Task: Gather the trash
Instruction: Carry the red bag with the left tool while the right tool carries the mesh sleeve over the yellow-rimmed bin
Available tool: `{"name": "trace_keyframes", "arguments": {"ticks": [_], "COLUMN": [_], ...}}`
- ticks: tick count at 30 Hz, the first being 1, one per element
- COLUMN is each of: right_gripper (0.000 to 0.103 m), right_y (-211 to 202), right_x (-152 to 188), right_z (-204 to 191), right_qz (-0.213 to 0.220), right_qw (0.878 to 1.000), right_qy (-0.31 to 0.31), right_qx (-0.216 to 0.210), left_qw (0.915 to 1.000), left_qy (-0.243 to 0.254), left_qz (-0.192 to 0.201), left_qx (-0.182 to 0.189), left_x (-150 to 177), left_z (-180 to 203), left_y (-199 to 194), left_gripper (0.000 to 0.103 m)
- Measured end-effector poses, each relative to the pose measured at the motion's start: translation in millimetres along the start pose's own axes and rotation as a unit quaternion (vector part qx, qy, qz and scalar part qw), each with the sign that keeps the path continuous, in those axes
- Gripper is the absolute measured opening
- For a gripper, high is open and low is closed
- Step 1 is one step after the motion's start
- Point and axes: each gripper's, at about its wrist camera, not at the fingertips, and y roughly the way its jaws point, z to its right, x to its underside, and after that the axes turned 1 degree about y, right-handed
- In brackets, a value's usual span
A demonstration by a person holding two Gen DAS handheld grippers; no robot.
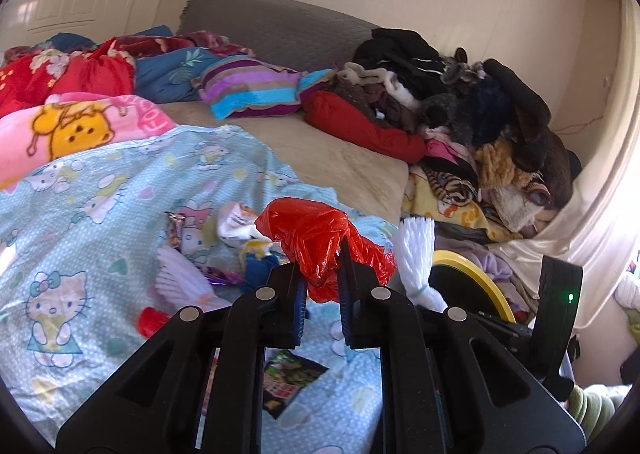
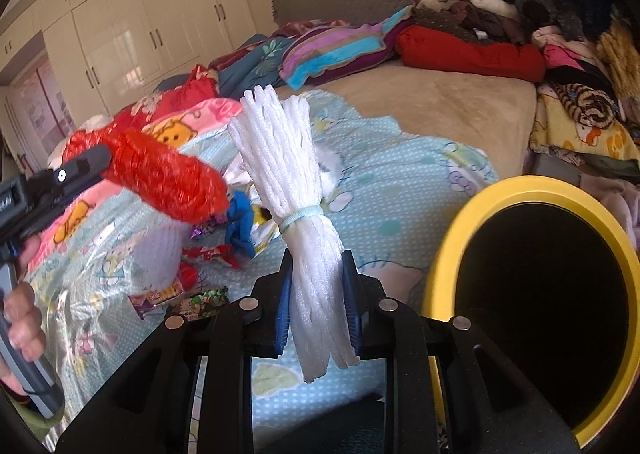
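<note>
My left gripper (image 1: pixel 322 254) is shut on a crumpled red plastic bag (image 1: pixel 316 230), lifted above the bed. From the right wrist view the same red plastic bag (image 2: pixel 160 178) hangs at the left, held by the left gripper (image 2: pixel 112 158) in a person's hand (image 2: pixel 22 318). My right gripper (image 2: pixel 318 258) is shut on a bundle of white foam netting (image 2: pixel 288 158) tied with a pale band. That white foam netting (image 1: pixel 416 254) also shows right of the red bag. A yellow-rimmed black bin (image 2: pixel 452 238) stands to the right, its rim (image 1: pixel 472 266) also visible in the left wrist view.
Several wrappers (image 1: pixel 292 378), a blue scrap (image 2: pixel 240 222) and a white paper wad (image 1: pixel 236 226) lie on the light-blue cartoon sheet (image 1: pixel 80 222). A pile of clothes (image 1: pixel 460 102) covers the bed's right side. Pillows and blankets (image 1: pixel 248 86) lie at the head.
</note>
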Motion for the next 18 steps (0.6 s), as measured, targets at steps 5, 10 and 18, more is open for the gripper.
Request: {"name": "trace_keyframes", "arguments": {"ticks": [5,10,18], "right_gripper": [0.022,0.022,0.022], "right_y": [-12,-24,-41], "right_x": [-3,-5,-5], "right_z": [18,39,69], "right_qz": [0.009,0.017,0.032], "right_qw": [1.0,0.999,0.996], "right_qy": [0.017,0.036,0.063], "right_qx": [0.013,0.029,0.047], "left_qw": [0.9998,0.9992,0.9978], "left_qy": [0.017,0.032,0.053], "left_qz": [-0.005,-0.01,-0.021], "left_qx": [0.011,0.021,0.034], "left_x": [3,7,12], "left_z": [16,31,50], "left_y": [2,4,11], "left_gripper": [0.009,0.009,0.009]}}
